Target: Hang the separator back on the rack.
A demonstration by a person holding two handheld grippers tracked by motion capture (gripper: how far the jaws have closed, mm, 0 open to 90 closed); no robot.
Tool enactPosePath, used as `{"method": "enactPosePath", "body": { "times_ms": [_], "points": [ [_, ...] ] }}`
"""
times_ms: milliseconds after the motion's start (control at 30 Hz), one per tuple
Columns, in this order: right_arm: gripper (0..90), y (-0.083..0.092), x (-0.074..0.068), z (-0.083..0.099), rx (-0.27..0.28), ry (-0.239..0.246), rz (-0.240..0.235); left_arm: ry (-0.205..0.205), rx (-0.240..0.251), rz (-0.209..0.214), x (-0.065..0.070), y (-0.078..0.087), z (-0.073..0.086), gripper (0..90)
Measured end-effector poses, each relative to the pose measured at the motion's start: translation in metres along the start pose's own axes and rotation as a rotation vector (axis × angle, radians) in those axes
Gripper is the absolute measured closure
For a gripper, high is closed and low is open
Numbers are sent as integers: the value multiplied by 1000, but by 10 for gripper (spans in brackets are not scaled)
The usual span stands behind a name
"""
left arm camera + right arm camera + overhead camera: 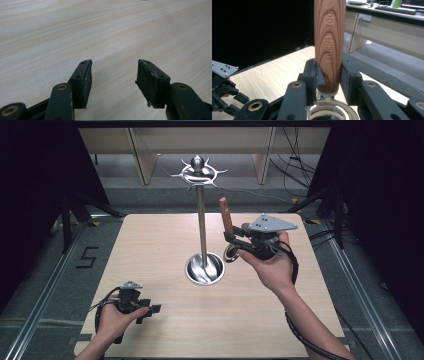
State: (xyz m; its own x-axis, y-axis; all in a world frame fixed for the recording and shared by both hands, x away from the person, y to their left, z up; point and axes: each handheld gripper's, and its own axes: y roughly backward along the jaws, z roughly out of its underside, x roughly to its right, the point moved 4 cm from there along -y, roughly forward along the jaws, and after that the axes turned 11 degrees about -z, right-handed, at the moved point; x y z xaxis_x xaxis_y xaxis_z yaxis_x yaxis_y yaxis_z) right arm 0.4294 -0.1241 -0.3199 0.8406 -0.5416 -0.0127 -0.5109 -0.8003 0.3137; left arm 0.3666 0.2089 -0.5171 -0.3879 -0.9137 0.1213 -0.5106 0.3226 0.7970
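The right gripper (231, 239) is clamped on a wooden-handled kitchen tool (330, 47); in the right gripper view its two black jaws press the lower end of the handle from either side, just above a metal collar and a round metal ring (332, 112) at the tool's working end. The handle bears the stamped words "KITCHEN TOOL" running along its length. From the jaws the tool's long axis runs nearly upright: the wooden handle (225, 215) points up and slightly away from the person, while the metal ring (231, 253) hangs below the jaws, just above the table (150, 250).

Outward from this gripper, to its left, stands a metal rack (202, 220): a thin upright pole rising from a round dish base (205, 269) to a crown of hooks (198, 171) at the top. The tool is held just beside the pole, roughly parallel to it, with its handle tip below the hooks. If hanging is the aim, the tool probably has to rise and shift leftward toward the crown.

The left gripper (145, 310) rests low near the table's near-left corner, well apart from the rack; the left gripper view shows its jaws spread with bare wood between them. The right hand (270, 265) is clearly nearer to the rack.
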Motion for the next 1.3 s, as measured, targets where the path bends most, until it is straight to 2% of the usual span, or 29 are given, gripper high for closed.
{"method": "enactPosePath", "body": {
  "times_ms": [33,100,333,400,467,500,600,633,667,733,833,867,967,1000,1067,1200,1233,1267,1300],
  "points": [
    [693,0,-1,-1,1,-12,1,-3,-2,-4,0,0,0,450],
    [693,0,1,-3,9,7,14,-5,-3,-10,1,1,-1,449],
    [693,-1,0,-4,26,6,-1,6,3,3,0,0,0,450],
    [693,0,0,-4,29,-3,21,3,6,5,0,1,0,450],
    [693,1,-1,-4,18,-18,12,1,2,-5,0,1,0,450],
    [693,1,0,-5,21,-2,16,1,2,-4,0,1,0,449],
    [693,1,0,-5,24,-1,17,4,7,11,0,0,0,449],
    [693,0,-2,-4,21,-19,11,6,6,5,0,0,0,449],
    [693,0,-1,-4,19,-12,12,5,5,4,-1,0,0,449],
    [693,0,-2,-3,19,-27,21,2,4,6,0,1,0,449],
    [693,1,-1,-4,19,-25,15,0,3,-4,1,1,-1,449],
    [693,0,-1,-5,23,-10,14,-3,0,-9,0,1,0,449],
    [693,0,0,-7,28,-5,12,0,6,3,0,0,-1,449],
    [693,0,-2,-6,25,-45,15,3,11,7,0,0,-1,449],
    [693,-1,1,-8,36,-2,19,5,12,5,0,0,-1,449],
    [693,-1,-1,-10,35,-19,21,2,9,10,0,0,-1,449],
    [693,-1,1,-11,36,-1,25,-1,7,6,0,1,-1,449],
    [693,-1,0,-12,34,-12,12,-3,6,-2,0,1,-1,449],
    [693,-1,1,-13,43,-4,20,-3,5,-6,1,2,-1,449]
  ]
}}
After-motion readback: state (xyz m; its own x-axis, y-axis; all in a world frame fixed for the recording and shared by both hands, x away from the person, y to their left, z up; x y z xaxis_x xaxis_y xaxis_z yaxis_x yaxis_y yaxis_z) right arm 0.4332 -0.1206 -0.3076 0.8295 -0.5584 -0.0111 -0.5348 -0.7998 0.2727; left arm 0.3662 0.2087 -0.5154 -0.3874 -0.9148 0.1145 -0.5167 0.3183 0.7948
